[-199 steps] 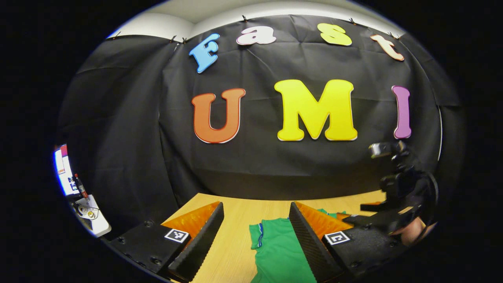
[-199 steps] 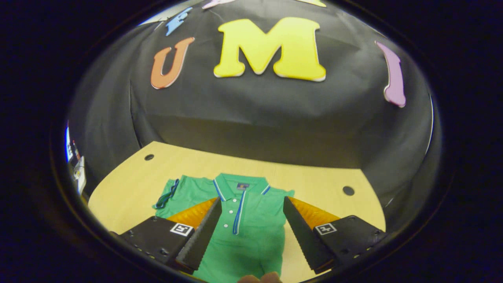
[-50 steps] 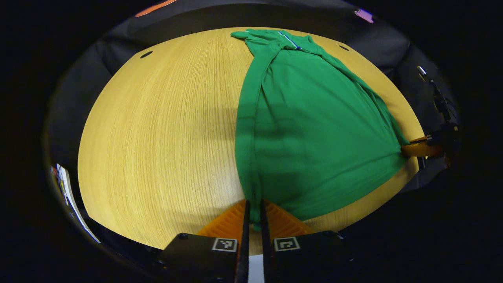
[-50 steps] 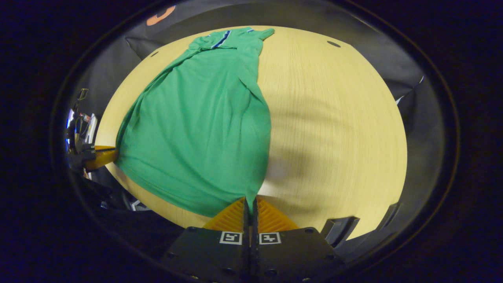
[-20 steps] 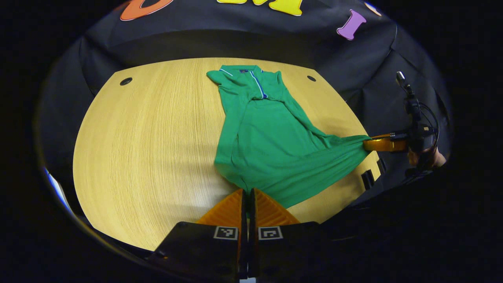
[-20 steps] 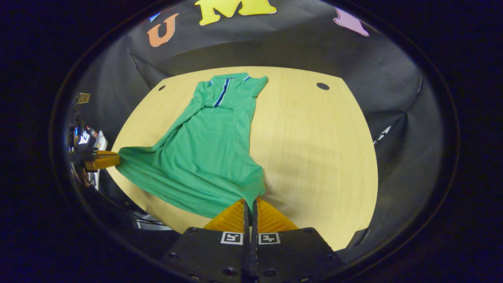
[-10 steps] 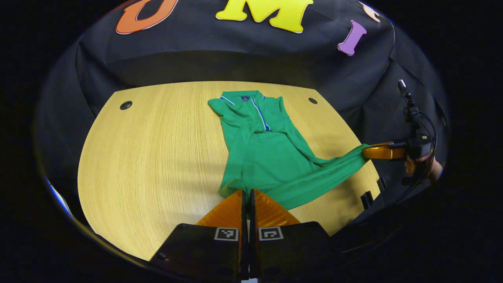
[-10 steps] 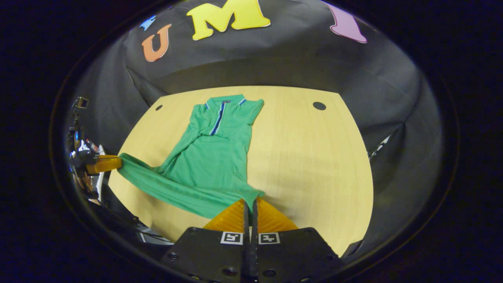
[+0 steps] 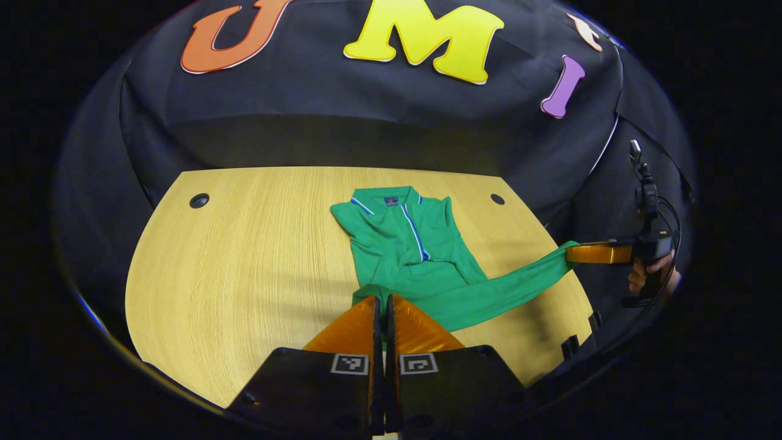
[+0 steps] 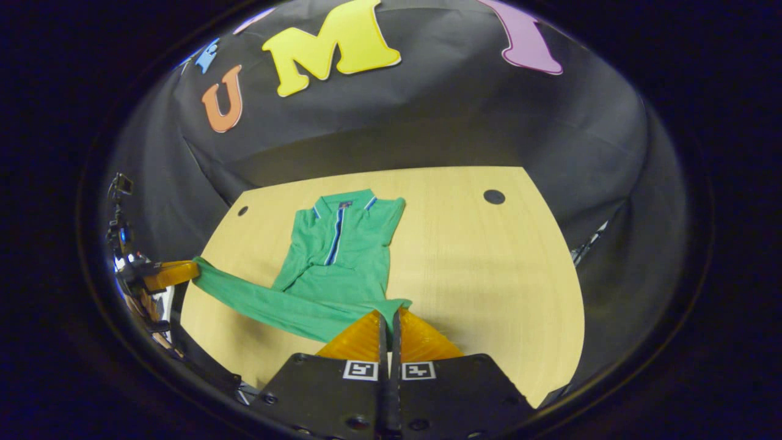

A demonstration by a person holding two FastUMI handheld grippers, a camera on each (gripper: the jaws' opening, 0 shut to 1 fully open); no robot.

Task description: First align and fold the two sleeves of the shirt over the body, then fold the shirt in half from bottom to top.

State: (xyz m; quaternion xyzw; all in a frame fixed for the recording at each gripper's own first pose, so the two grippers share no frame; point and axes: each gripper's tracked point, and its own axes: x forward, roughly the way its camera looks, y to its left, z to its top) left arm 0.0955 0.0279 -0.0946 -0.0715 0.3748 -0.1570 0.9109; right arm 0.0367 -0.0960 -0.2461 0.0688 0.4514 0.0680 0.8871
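A green polo shirt lies on the wooden table, collar at the far end, sleeves folded in over the body. In the left gripper view my left gripper is shut on one bottom corner of the shirt. Farther right, the right gripper pinches the other corner. The hem hangs stretched between them, raised above the lower body. In the right gripper view my right gripper is shut on the shirt; the left gripper holds the far corner at the left.
The table has a round cable hole near each far corner. A hand holds the right gripper beyond the table's right edge. Bare wood lies to the left of the shirt in the left gripper view.
Both grippers have carried the shirt's bottom hem up and forward toward the collar. The lower body has doubled over, and less of the shirt lies flat than a second ago.
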